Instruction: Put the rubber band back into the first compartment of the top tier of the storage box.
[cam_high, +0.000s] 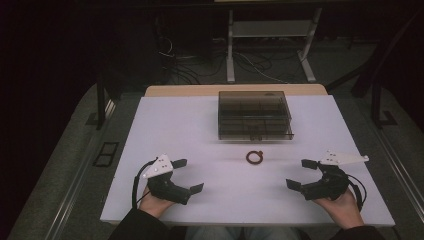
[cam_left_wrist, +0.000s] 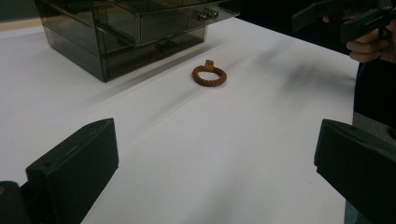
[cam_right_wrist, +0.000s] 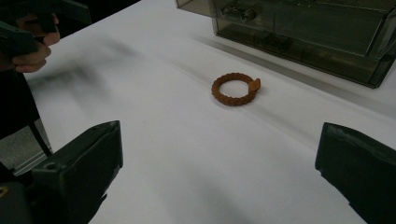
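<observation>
One braided brown ring (cam_high: 255, 157) lies flat on the white table (cam_high: 200, 130), just in front of one smoked-plastic drawer organizer (cam_high: 255, 115) and apart from it. Two grippers are present. The left gripper (cam_high: 189, 175) and the right gripper (cam_high: 301, 173) sit near the table's front edge, either side of the ring and well apart from it. Both have jaws spread wide, holding nothing.

Braided brown bracelet (cam_right_wrist: 235, 89) rough; smoky glossy plastic drawer box (cam_high: 255, 115); matt white table (cam_high: 200, 145).
</observation>
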